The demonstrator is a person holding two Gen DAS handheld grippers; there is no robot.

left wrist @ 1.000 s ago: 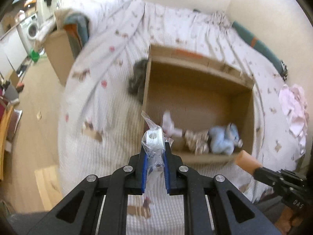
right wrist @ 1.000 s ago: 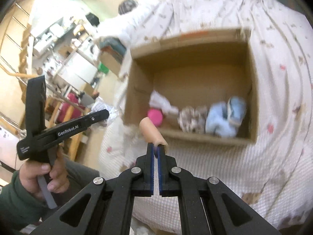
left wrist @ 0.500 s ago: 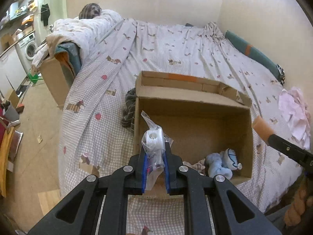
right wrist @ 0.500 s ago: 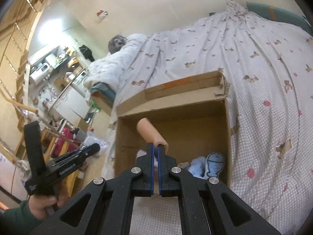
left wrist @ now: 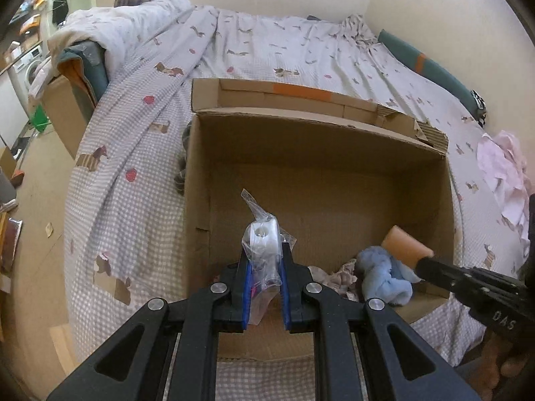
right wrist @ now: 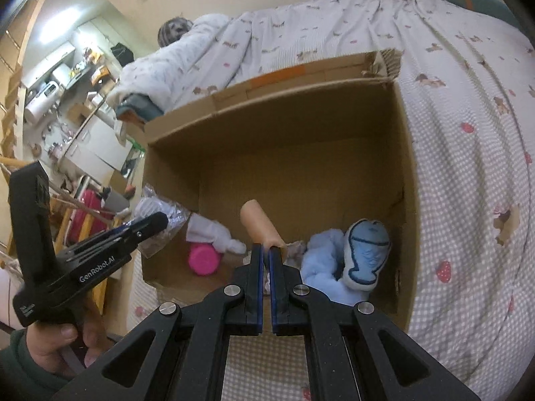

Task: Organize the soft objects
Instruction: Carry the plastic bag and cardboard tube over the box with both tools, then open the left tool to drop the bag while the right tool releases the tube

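An open cardboard box [left wrist: 301,120] [right wrist: 267,100] lies on the bed. Inside it are a light blue plush [left wrist: 384,274], a blue fish plush [right wrist: 366,250], a pink round thing [right wrist: 202,259], a white cloth [right wrist: 214,230] and a beige patterned cloth [left wrist: 337,277]. My left gripper [left wrist: 264,257] is shut on a clear plastic bag [left wrist: 262,237] with a white piece in it, over the box's near left part. My right gripper [right wrist: 266,250] is shut on a peach foam cylinder [right wrist: 260,224] [left wrist: 404,245], held above the plush toys.
The bed cover [left wrist: 267,50] is checked with small animal prints. A dark knitted item [left wrist: 182,163] lies left of the box, and a pink cloth [left wrist: 501,167] lies to the right. A second cardboard box [left wrist: 63,110] stands off the bed's left side. A hand [right wrist: 67,334] holds the left gripper's handle.
Both grippers have come down and closer to the box, which fills more of each view. The peach cylinder now hangs inside the box opening. Both grips are unchanged.
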